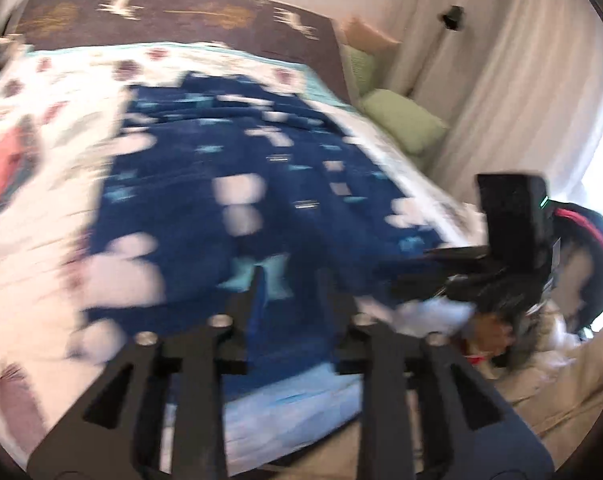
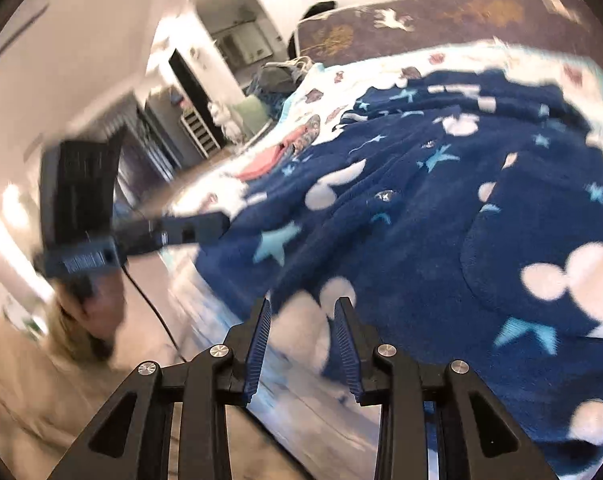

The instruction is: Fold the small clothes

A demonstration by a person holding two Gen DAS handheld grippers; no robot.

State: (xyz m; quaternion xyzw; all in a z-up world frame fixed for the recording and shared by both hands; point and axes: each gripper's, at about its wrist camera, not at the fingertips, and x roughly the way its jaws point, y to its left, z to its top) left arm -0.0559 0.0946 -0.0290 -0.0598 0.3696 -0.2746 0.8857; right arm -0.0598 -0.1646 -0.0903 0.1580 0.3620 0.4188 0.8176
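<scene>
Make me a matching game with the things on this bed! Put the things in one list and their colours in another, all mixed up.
Things:
1. fluffy fleece garment with stars and white blobs
2. soft square pillow beside the bed
3. headboard with animal pictures
4. patterned bedsheet

Colours:
A. dark brown
B. mostly white
C. dark blue
D. light green

Pairs: 1-C, 2-D, 3-A, 4-B
</scene>
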